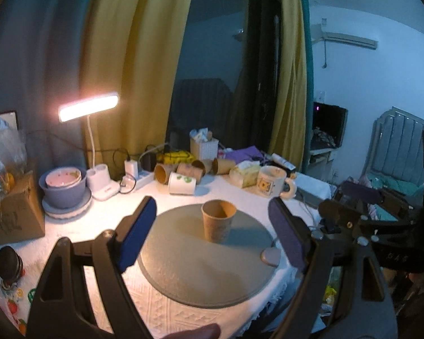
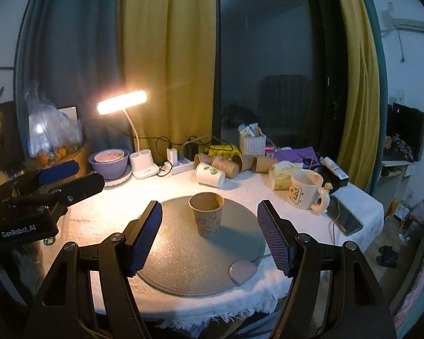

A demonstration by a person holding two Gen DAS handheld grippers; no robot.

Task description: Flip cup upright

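A brown paper cup (image 1: 218, 220) stands upright, mouth up, on a round grey mat (image 1: 183, 265) on the white tablecloth. It also shows in the right wrist view (image 2: 207, 214), on the same mat (image 2: 183, 260). My left gripper (image 1: 212, 234) is open and empty, its blue pads to either side of the cup and nearer to me. My right gripper (image 2: 209, 234) is open and empty, also short of the cup. The left gripper's body (image 2: 42, 195) shows at the left of the right wrist view.
Several paper cups (image 2: 226, 166) lie on their sides at the back. A white mug (image 2: 305, 189), a tissue pack (image 2: 282, 178), a lit desk lamp (image 2: 121, 104), stacked bowls (image 2: 110, 163), a power strip (image 2: 181, 166) and a phone (image 2: 347, 220) surround the mat.
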